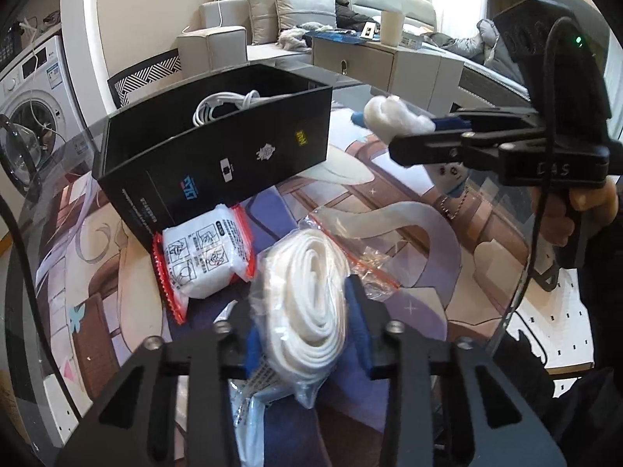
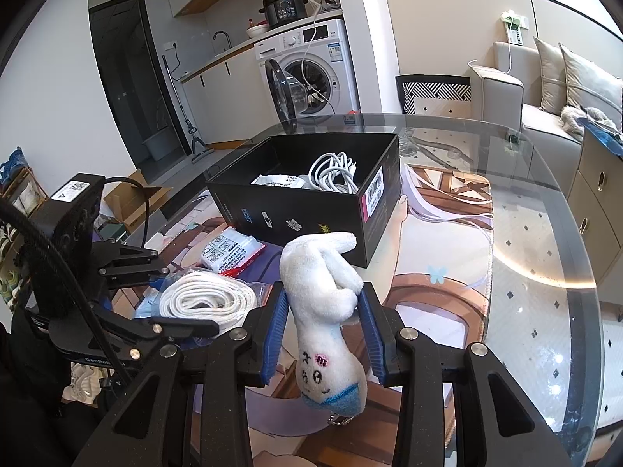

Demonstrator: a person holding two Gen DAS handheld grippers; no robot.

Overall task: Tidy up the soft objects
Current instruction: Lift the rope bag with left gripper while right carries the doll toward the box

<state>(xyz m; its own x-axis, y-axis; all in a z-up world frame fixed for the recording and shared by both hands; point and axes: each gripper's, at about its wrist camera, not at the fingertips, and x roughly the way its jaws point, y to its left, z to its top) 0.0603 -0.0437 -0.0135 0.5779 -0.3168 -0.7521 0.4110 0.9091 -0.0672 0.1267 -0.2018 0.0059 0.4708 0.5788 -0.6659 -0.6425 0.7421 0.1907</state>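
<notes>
My left gripper [image 1: 303,311] is shut on a clear bag holding a coiled white strap [image 1: 307,295], just above the table; the bag also shows in the right wrist view [image 2: 206,297]. My right gripper [image 2: 325,330] is shut on a white plush toy [image 2: 327,311], held upside down above the table, to the right of the open black box [image 2: 311,202]. In the left wrist view the toy [image 1: 393,116] and right gripper [image 1: 412,132] are at the upper right, beside the box [image 1: 218,144]. A white cable coil [image 2: 335,173] lies in the box.
A red-edged packet of white wipes [image 1: 202,257] lies in front of the box. An empty clear zip bag [image 1: 350,241] lies beside the strap. The round glass table [image 2: 545,272] lies over a printed mat. A washing machine [image 2: 311,66] and sofa [image 2: 545,89] stand beyond.
</notes>
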